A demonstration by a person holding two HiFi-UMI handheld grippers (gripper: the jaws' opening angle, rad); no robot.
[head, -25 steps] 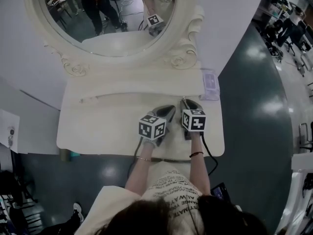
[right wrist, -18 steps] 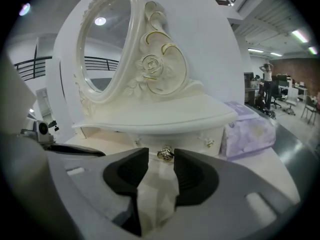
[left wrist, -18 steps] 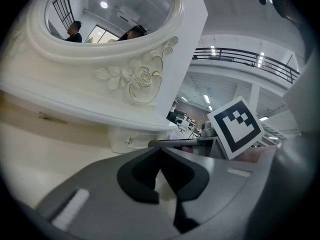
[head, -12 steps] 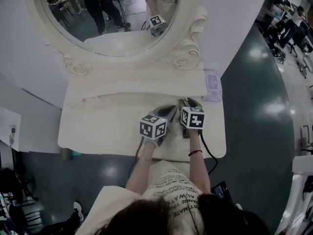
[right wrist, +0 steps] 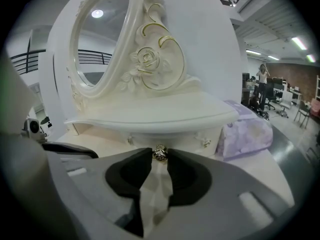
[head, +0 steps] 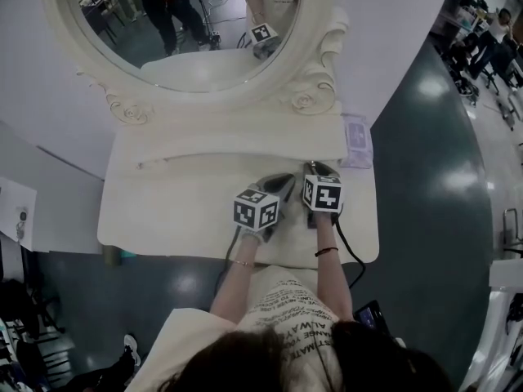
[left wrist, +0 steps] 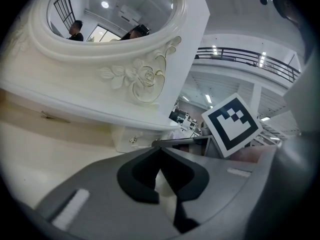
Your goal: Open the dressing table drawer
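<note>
Right tongs [right wrist: 159,163] have just been closing. They pinch the small metal knob [right wrist: 159,154] at the very tips, and the pads look to touch it on both sides.

Risk one: the grip is only on the tip edge and the knob is round and shiny, so a pull may slip straight off.

Risk two: the tongs angle down onto the knob, so a pull along that line would lever the drawer instead of drawing it straight out, and it could jam.

Left tongs [left wrist: 160,160] are just beside on the left, tips together and holding nothing, low over the table top [head: 163,211]. A drawer coming out fast could bump them.

Drawer [right wrist: 172,136] looks shut. It sits under the curved shelf [right wrist: 150,116], toward the table's right. A purple tissue pack [right wrist: 247,129] stands to its right, near enough to get nudged.

Pose: both forearms reach forward side by side. Right hand [head: 325,219] is ahead with its tongs tilted down at the drawer front, and left hand [head: 255,235] is slightly back. Mirror [head: 188,31] is behind and out of play.
</note>
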